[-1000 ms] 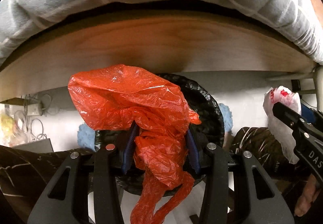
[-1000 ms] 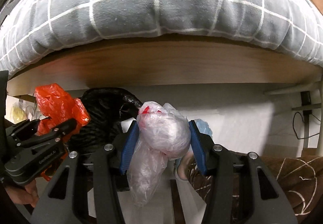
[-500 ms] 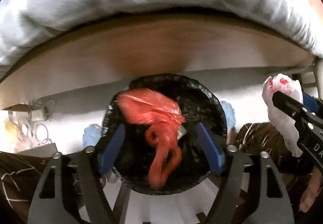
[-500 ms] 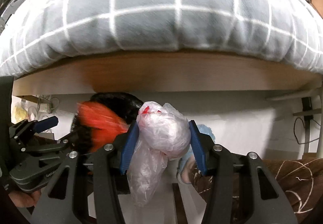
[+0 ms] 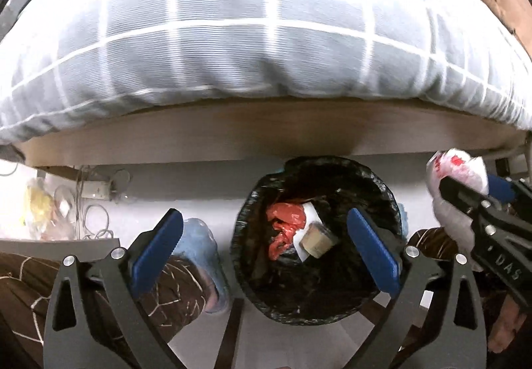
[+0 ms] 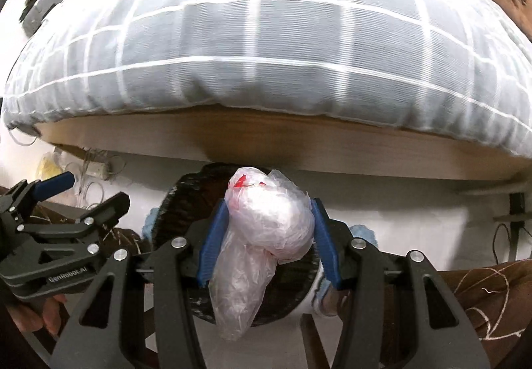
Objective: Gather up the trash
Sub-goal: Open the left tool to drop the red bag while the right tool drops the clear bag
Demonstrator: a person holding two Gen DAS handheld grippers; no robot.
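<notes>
A bin with a black liner [image 5: 382, 189] stands on the white floor below the bed. The red plastic bag [image 5: 286, 226] lies inside it beside a small beige tub [image 5: 316, 241]. My left gripper [image 5: 266, 246] is open and empty, held above the bin's left side. My right gripper [image 6: 269, 242] is shut on a clear plastic bag with red print [image 6: 266, 229] and holds it above the bin [image 6: 179, 202]. The same bag [image 5: 459, 189] shows at the right of the left wrist view, and the left gripper [image 6: 76, 196] shows at the left of the right wrist view.
A wooden bed frame [image 5: 266, 133] with a grey checked duvet [image 5: 249, 36] overhangs the bin. Feet in blue slippers [image 5: 199, 246] and brown patterned trousers [image 5: 33, 272] flank the bin. Cables and a power strip [image 5: 96, 192] lie at the left.
My left gripper opened and the red bag dropped into the bin. Both views tilted up toward the duvet. The right gripper moved over the bin with its bag.
</notes>
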